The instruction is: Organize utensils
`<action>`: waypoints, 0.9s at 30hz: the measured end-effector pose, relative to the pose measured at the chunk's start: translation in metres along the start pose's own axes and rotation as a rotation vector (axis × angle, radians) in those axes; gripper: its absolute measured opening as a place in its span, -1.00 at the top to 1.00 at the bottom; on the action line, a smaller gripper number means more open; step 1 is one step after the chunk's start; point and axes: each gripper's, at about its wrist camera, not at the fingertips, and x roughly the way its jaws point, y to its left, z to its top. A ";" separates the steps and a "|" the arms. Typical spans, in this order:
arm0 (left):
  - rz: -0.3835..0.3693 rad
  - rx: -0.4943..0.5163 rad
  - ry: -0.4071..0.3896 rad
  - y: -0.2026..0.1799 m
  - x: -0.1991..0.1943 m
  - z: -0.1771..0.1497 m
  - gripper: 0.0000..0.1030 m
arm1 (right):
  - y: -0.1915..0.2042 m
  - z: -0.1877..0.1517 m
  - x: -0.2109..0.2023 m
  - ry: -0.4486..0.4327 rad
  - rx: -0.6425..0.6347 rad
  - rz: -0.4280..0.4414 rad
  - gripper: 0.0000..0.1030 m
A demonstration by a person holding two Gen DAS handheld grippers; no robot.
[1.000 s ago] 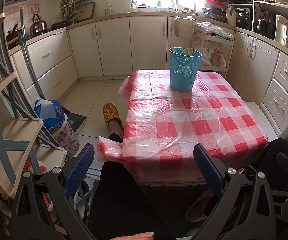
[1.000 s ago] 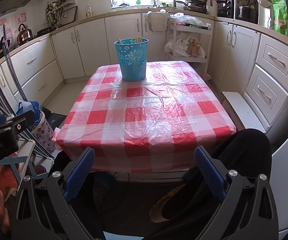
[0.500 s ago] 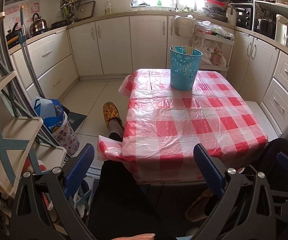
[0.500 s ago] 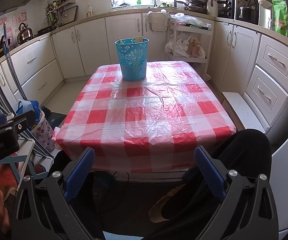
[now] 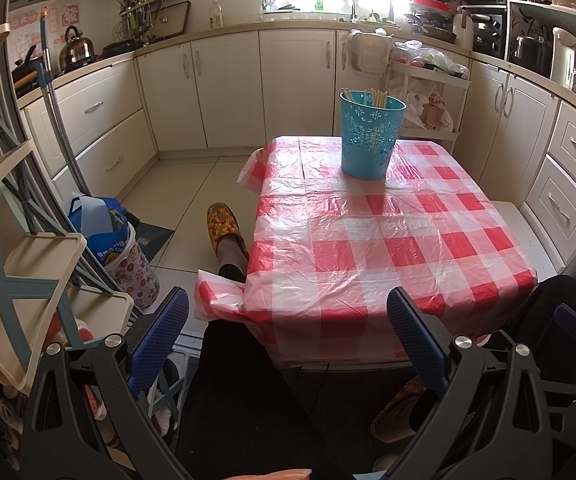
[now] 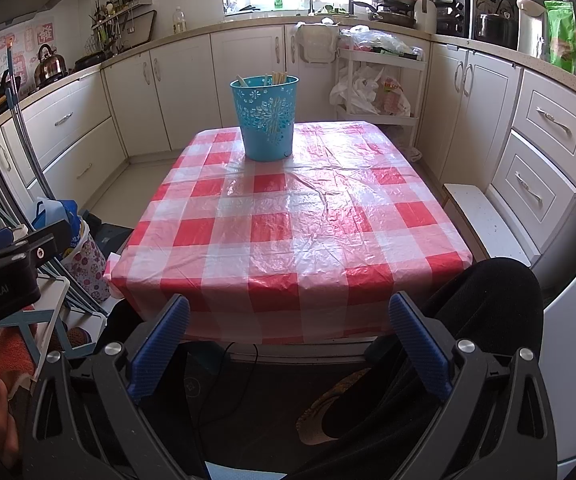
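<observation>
A teal perforated bucket (image 5: 370, 138) stands at the far end of a table with a red-and-white checked plastic cloth (image 5: 368, 248). Several pale chopsticks (image 5: 378, 98) stick up inside it. It also shows in the right wrist view (image 6: 267, 118), with chopstick ends (image 6: 278, 78) at its rim. My left gripper (image 5: 288, 340) is open and empty, held low in front of the table's near edge. My right gripper (image 6: 288, 340) is open and empty, also short of the near edge (image 6: 288, 320).
A folding rack (image 5: 20, 280) and a floral bag (image 5: 128, 268) stand at the left. White cabinets (image 5: 228, 88) ring the room. A trolley with bags (image 6: 376, 88) stands behind the table. A white bench (image 6: 488, 220) is at the right. The person's slippered foot (image 5: 224, 228) rests beside the table.
</observation>
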 end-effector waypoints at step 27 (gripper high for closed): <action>0.006 -0.011 -0.063 0.009 -0.014 -0.005 -0.85 | -0.005 -0.004 -0.002 -0.016 -0.005 0.000 -0.86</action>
